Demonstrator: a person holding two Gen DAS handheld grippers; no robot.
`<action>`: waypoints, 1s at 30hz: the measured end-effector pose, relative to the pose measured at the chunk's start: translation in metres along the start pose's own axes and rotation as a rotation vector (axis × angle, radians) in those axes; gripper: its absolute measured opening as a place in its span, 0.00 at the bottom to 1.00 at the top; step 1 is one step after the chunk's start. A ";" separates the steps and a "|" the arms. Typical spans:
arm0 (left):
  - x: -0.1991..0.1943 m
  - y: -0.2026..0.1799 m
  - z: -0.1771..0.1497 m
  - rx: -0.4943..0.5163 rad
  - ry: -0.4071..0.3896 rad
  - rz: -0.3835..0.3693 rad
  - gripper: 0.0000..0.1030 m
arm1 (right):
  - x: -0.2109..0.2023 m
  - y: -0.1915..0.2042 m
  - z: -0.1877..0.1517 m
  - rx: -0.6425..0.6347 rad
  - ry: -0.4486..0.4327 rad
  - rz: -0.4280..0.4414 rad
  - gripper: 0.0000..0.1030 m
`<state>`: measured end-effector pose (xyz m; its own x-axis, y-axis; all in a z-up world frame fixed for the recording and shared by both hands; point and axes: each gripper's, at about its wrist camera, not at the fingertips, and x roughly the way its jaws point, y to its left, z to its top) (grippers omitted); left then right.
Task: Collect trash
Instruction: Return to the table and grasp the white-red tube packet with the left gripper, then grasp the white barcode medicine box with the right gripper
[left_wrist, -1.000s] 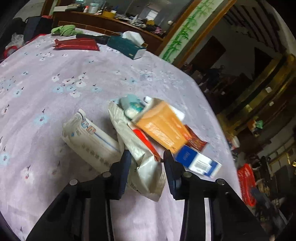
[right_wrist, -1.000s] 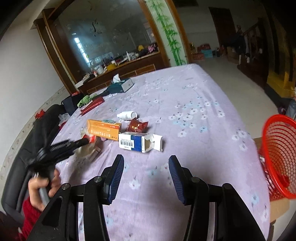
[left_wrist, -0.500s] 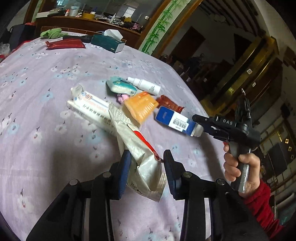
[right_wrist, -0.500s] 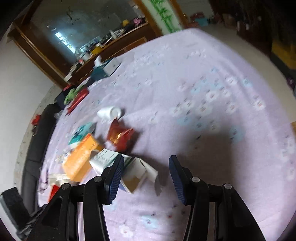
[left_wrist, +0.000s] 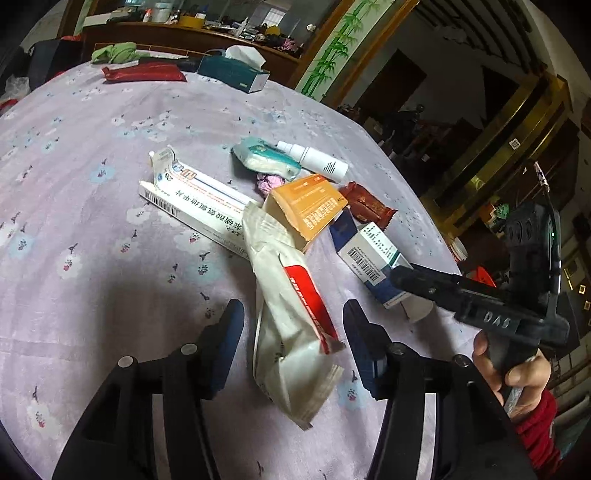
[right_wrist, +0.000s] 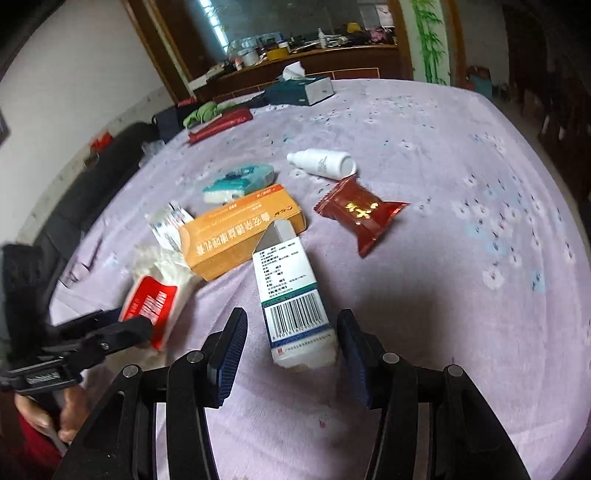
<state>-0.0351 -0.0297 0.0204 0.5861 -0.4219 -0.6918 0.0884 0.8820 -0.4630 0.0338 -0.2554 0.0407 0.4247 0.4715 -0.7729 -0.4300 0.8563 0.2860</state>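
A crumpled white-and-red wrapper (left_wrist: 291, 314) lies on the purple flowered tablecloth (left_wrist: 74, 184), between the fingers of my open left gripper (left_wrist: 293, 332). A white-and-blue carton with a barcode (right_wrist: 291, 306) lies flat, its near end between the fingers of my open right gripper (right_wrist: 291, 332). Neither gripper visibly presses its object. Behind them sit an orange box (right_wrist: 240, 229), a dark red snack packet (right_wrist: 358, 214), a white bottle (right_wrist: 325, 162), a teal tissue pack (right_wrist: 240, 181) and a long white box (left_wrist: 192, 195).
At the far end of the table are a teal tissue box (left_wrist: 232, 72), a red pouch (left_wrist: 144, 72) and a green cloth (left_wrist: 114, 51). A hand in a red sleeve (left_wrist: 517, 376) holds the right gripper. The table edge curves away on the right.
My left gripper's fingers have spread wider around the wrapper. My right gripper came down to the pile and now straddles the near end of the white-and-blue carton.
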 end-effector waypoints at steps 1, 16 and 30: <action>0.001 0.000 -0.001 -0.001 0.006 0.005 0.52 | 0.004 0.005 -0.002 -0.026 0.004 -0.040 0.52; -0.006 -0.052 -0.024 0.207 -0.095 0.080 0.26 | -0.048 0.025 -0.057 0.049 -0.234 -0.162 0.39; 0.011 -0.056 -0.025 0.208 -0.023 0.119 0.39 | -0.056 0.009 -0.068 0.125 -0.288 -0.144 0.39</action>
<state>-0.0535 -0.0893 0.0252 0.6199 -0.3099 -0.7209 0.1803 0.9504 -0.2535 -0.0482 -0.2878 0.0478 0.6894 0.3687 -0.6236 -0.2556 0.9292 0.2669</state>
